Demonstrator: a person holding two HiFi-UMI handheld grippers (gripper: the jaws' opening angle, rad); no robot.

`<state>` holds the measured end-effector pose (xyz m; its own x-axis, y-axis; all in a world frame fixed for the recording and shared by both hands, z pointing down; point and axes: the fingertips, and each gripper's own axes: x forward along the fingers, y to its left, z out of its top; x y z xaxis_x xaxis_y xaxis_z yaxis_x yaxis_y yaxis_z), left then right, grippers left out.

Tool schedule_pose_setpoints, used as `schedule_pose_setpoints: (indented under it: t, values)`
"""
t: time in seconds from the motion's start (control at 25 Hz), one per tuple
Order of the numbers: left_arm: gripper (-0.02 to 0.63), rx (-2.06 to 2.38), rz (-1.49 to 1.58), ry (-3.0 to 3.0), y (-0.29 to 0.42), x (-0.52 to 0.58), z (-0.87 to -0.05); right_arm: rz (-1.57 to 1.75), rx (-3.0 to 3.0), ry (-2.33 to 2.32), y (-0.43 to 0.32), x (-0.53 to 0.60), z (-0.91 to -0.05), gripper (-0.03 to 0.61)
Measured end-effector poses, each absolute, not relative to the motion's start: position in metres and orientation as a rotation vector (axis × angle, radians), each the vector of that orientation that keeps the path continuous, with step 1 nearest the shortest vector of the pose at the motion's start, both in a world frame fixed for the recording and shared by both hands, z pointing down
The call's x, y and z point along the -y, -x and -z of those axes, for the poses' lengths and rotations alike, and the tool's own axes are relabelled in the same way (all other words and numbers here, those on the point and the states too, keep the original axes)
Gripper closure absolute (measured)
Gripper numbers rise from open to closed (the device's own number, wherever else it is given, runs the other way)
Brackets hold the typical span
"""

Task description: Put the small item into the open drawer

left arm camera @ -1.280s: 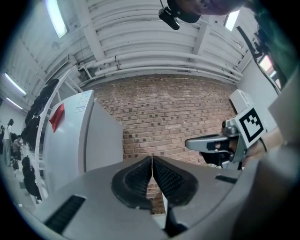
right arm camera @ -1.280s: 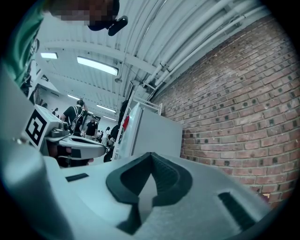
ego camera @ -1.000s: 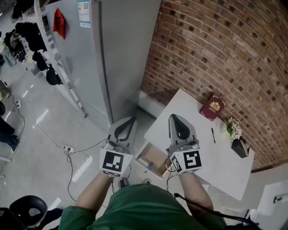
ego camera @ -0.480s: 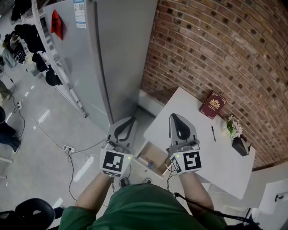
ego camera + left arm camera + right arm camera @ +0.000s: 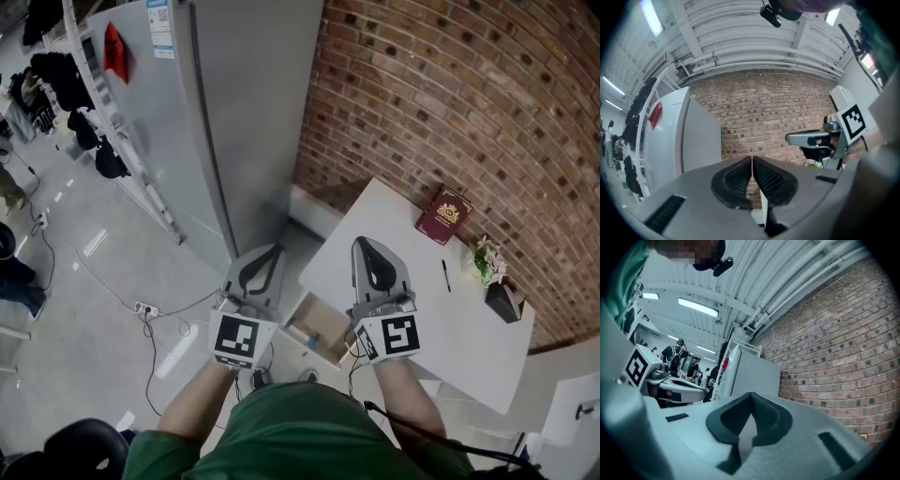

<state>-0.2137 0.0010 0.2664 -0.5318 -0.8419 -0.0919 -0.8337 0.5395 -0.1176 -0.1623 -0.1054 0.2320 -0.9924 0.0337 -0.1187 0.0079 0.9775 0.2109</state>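
Open drawer (image 5: 309,323) between left gripper (image 5: 275,251) and right gripper (image 5: 367,246), jaws together

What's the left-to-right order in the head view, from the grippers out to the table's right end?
left gripper → drawer → right gripper → book → plant. The pen is left out: it lies within the book's span.

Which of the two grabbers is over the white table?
The right gripper: it shows over a corner of the white table. The left gripper is off to the side, over the grey floor by the fridge.
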Motion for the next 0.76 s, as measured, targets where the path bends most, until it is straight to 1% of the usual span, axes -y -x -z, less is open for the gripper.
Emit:
schedule_pose_setpoints:
  t: [0.76]
  values:
    - [0.603, -2.647, 0.138, 1.466, 0.196, 0.032, -0.273, -0.296, -3.012, -0.039, 0.149, 0.138, -0.242, 0.575]
